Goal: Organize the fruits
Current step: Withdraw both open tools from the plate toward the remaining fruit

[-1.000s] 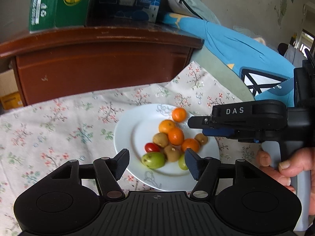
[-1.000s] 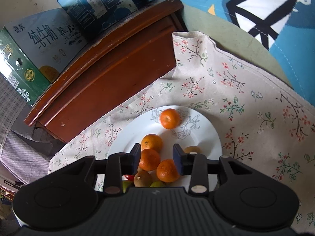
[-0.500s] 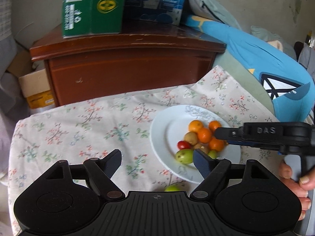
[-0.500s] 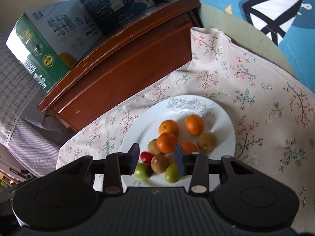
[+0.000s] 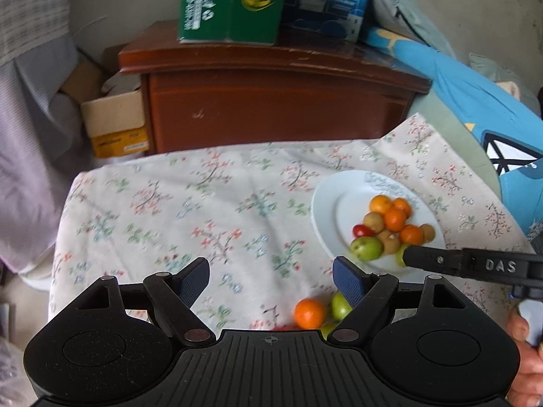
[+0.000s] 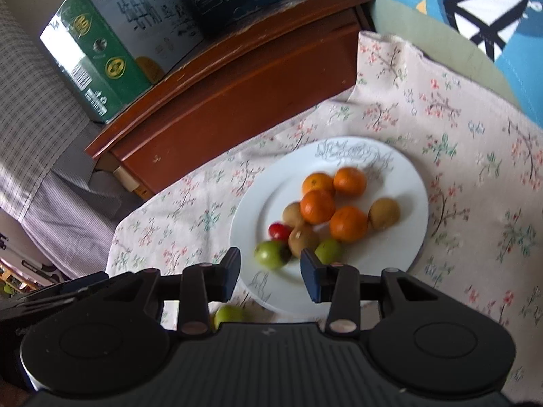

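The left gripper (image 5: 270,279) is being held above the flowered cloth (image 5: 190,210) with its jaws spread wide; they have just been opening, and nothing is being held between them. Just under its right finger, an orange (image 5: 309,313) and a green fruit (image 5: 340,306) are lying loose on the cloth, touching or nearly touching each other, off the plate. A hand (image 5: 524,356) is being seen at the lower right edge of that view.

The right gripper (image 6: 270,271) is being held over the near rim of the white plate (image 6: 400,257), its jaws standing partly apart with nothing being gripped. Beyond its fingertips, the fruit is being kept in a cluster on the plate: four oranges (image 6: 318,206), brown kiwis (image 6: 384,214), a small red tomato (image 6: 279,231) and two green fruits (image 6: 271,253). Another green fruit (image 6: 228,315) is lying on the cloth just off the plate, partly hidden by the gripper body.

Behind the cloth, a brown wooden cabinet (image 5: 271,112) is standing, with a green carton (image 5: 230,3) and a blue carton (image 5: 329,0) being kept on top. A cardboard box (image 5: 113,122) is sitting to the cabinet's left.
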`<action>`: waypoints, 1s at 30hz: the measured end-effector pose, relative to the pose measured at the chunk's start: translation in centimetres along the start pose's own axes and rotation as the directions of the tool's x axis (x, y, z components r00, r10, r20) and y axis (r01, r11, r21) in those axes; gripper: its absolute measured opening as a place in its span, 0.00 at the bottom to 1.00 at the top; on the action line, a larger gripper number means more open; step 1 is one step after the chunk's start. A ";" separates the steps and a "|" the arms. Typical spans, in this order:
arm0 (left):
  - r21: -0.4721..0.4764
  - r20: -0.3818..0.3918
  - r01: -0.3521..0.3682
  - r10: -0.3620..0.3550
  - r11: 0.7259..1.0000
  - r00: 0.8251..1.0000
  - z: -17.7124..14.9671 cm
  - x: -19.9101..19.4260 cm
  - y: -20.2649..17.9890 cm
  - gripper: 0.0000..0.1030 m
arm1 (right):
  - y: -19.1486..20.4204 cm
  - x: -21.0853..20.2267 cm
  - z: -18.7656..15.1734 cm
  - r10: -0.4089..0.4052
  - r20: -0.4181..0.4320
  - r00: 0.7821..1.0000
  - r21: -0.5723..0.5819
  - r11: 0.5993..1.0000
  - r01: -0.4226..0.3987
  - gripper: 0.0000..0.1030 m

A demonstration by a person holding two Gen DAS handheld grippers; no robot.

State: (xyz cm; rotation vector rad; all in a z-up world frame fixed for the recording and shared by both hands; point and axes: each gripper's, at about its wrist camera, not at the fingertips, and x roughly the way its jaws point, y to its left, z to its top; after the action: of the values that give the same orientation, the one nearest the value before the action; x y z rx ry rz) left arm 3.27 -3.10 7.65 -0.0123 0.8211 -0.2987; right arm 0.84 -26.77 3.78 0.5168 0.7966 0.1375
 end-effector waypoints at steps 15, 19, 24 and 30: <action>0.026 -0.067 -0.022 0.024 0.999 0.997 -2.7 -0.1 1.5 0.79 | 2.0 1.7 -3.3 0.048 -0.085 0.995 -0.052 0.997 -0.053 0.40; 0.068 -0.077 -0.005 0.010 0.998 0.997 -3.5 0.0 1.4 0.78 | 2.0 2.8 -3.6 0.048 -0.106 0.993 -0.052 0.997 -0.053 0.39; 0.152 -0.086 0.019 -0.006 0.988 0.996 -4.8 0.5 1.0 0.78 | 2.4 4.0 -3.9 0.039 -0.123 0.992 -0.071 0.996 -0.048 0.39; 0.234 -0.071 0.030 -0.014 0.972 0.997 -5.7 1.2 0.3 0.77 | 2.9 4.9 -4.3 0.015 -0.118 0.993 -0.112 0.993 -0.029 0.39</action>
State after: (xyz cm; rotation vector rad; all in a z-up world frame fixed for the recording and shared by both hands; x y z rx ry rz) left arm -0.02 -2.55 2.82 0.2118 0.8497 -0.4180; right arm 1.42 -21.04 -0.46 0.4125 0.8921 0.2340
